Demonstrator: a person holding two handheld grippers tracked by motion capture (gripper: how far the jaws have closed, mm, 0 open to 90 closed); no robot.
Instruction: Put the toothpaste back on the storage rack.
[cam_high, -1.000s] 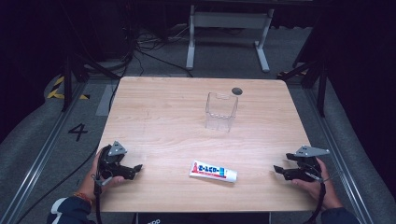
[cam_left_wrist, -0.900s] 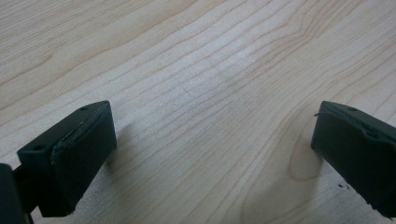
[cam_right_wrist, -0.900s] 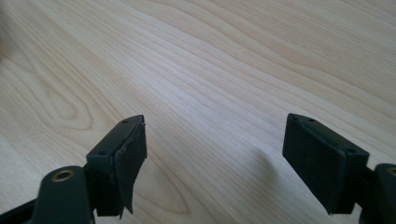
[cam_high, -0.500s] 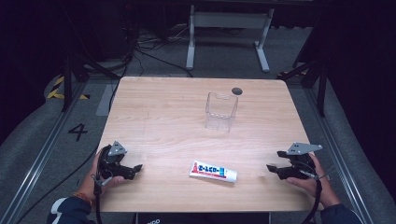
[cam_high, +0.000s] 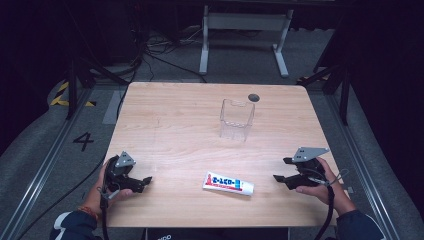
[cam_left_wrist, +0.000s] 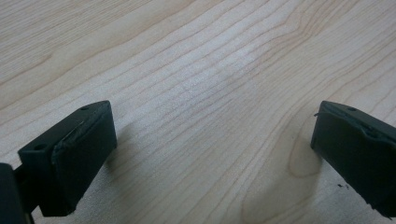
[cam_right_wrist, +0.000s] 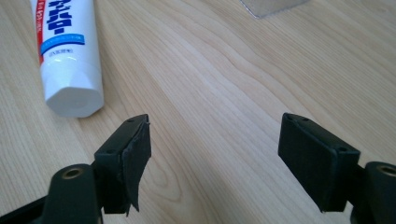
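My right gripper (cam_high: 281, 180) has its two black jaws spread wide with nothing between them, low over the pale wooden table (cam_high: 175, 125) near its front right. In the right gripper view the jaws frame bare wood, and the white toothpaste tube with red and blue lettering (cam_right_wrist: 65, 51) lies ahead and off to one side, its flat white cap end pointing towards me, apart from both pads. From the high view that tube (cam_high: 228, 183) rests flat near the front edge, between my two hands and closer to the right one.

My left gripper (cam_high: 145, 181) sits released too, jaws parted over empty grain in its own view, well apart from the tube.

I judge the step in hand to be the right gripper's approach to the tube. To do it well I would swing the jaws across until the tube's body sits centred between them, not the cap, then come down so the pads straddle its narrow width close to the table. A gentle close suits a soft tube; a hard squeeze may buckle it.

Farther back stands the clear plastic rectangular container (cam_high: 236, 119), upright and open-topped, with a small dark round disc (cam_high: 253, 97) on the table behind it.
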